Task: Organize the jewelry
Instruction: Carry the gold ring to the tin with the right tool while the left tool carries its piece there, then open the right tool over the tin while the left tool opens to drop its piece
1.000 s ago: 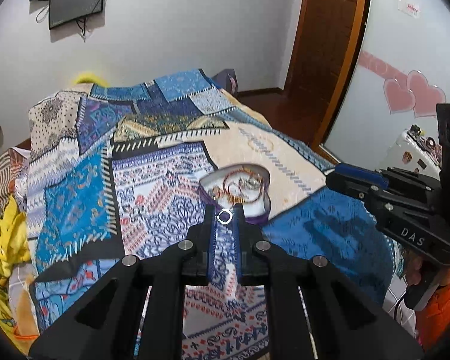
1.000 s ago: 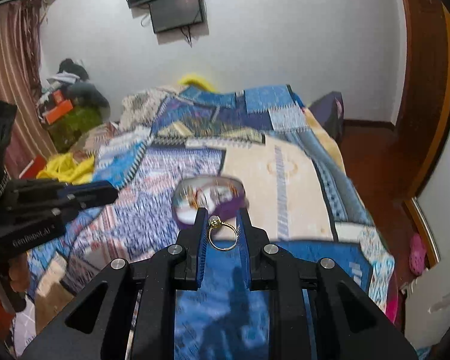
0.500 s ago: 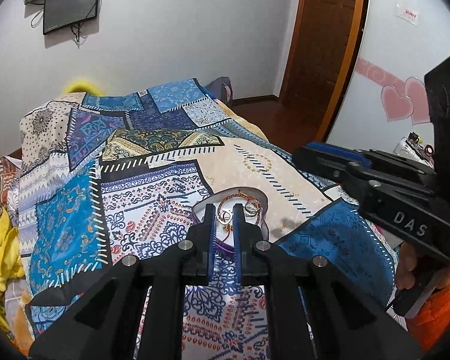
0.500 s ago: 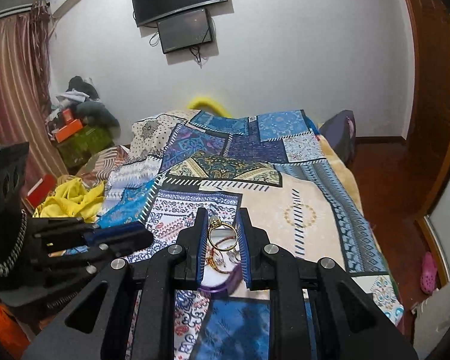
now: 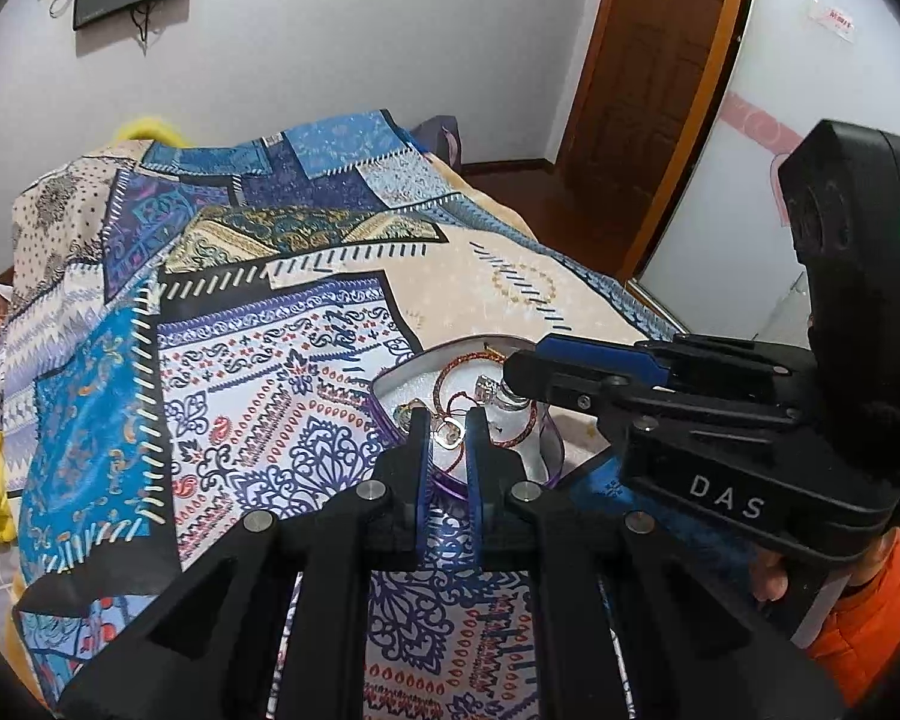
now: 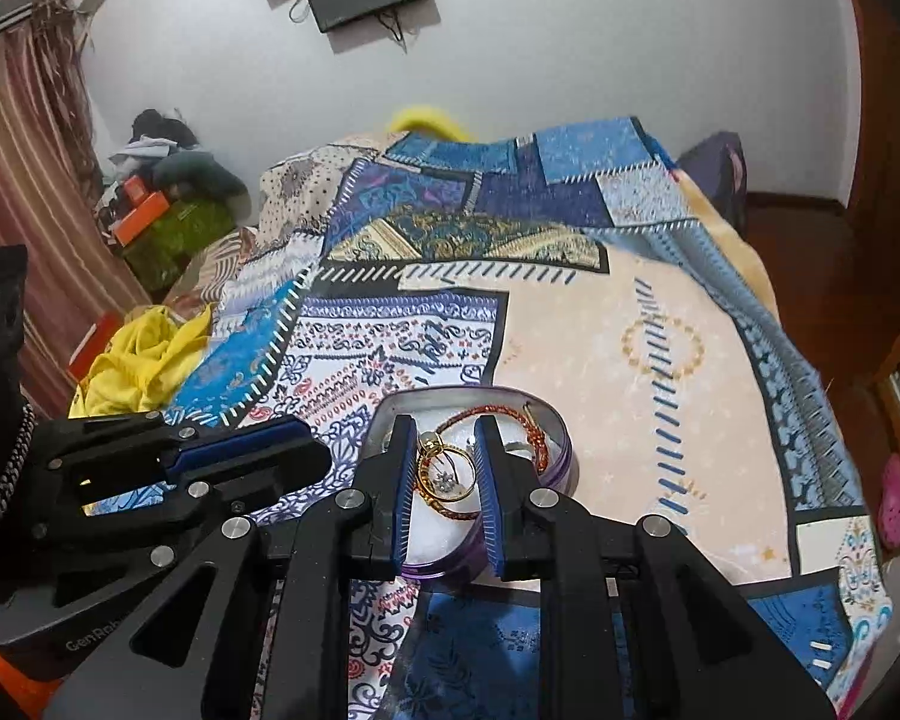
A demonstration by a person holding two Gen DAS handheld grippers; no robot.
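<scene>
Right wrist: rings [image 6: 444, 476] over tin [image 6: 555, 427].

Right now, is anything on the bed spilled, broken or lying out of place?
Nothing stands out. The heart-shaped tin sits level on the quilt with its bracelets inside. The right gripper holds a gold ring and the left gripper a small silver ring, both over the tin. No jewelry lies loose on the quilt.

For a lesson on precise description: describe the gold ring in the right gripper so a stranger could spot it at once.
Find the purple-rimmed tin on the patchwork bedspread. Just over it, the right gripper pinches the gold ring. Unlike the red-orange bangles lying in the tin, it is held up, plain yellow and topped with a small stone.
</scene>
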